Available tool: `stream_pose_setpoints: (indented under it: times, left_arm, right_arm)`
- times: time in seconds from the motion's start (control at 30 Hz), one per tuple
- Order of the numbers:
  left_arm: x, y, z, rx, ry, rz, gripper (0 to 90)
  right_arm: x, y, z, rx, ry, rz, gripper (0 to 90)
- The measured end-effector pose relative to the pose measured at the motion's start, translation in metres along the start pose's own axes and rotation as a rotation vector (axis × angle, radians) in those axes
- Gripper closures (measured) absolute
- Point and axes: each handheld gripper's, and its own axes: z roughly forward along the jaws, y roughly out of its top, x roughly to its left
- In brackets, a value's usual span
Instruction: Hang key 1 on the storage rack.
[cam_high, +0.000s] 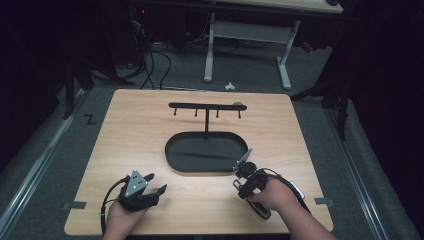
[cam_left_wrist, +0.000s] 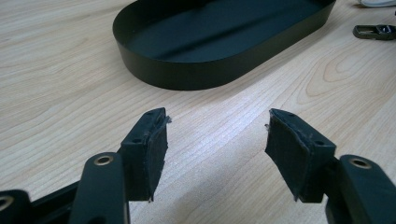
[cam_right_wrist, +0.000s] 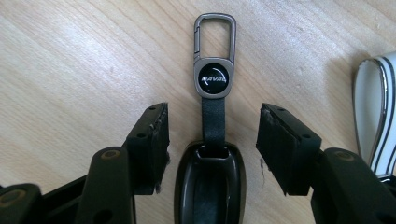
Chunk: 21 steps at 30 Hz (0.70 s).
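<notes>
The key fob (cam_right_wrist: 210, 186) lies flat on the surface (cam_high: 150, 135), near the right front, just right of the tray (cam_high: 172, 150) below the hook stand (cam_high: 206, 106). The right gripper (cam_right_wrist: 212, 140) hangs directly over it, fingers (cam_right_wrist: 149, 144) spread wide on either side of the fob's body, touching neither side. The fob's long axis runs straight away from the gripper: dark body nearest, then the strap, the round badge (cam_right_wrist: 213, 79), and the clip (cam_right_wrist: 215, 30) farthest off. So the fingers straddle that axis squarely, and closing them looks likely to catch the body across its width. The left gripper (cam_left_wrist: 215, 135) rests well apart on the left, fingers parted and empty, facing the tray. The right hand (cam_high: 272, 195) is plainly nearer.
</notes>
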Motion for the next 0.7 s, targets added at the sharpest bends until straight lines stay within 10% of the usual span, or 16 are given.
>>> stream_pose_setpoints:
  times: [0.3,0.7]
  left_arm:
    - [0.0002,0.0002,-0.0005,-0.002,0.002,-0.001,38.7]
    - [0.0002,0.0003,0.0002,0.001,0.001,0.002,38.7]
  right_arm:
    - [-0.0012,0.002,0.0073,0.01,-0.037,0.022,59.5]
    - [-0.0047,0.0002,0.0104,0.014,-0.002,0.046,58.1]
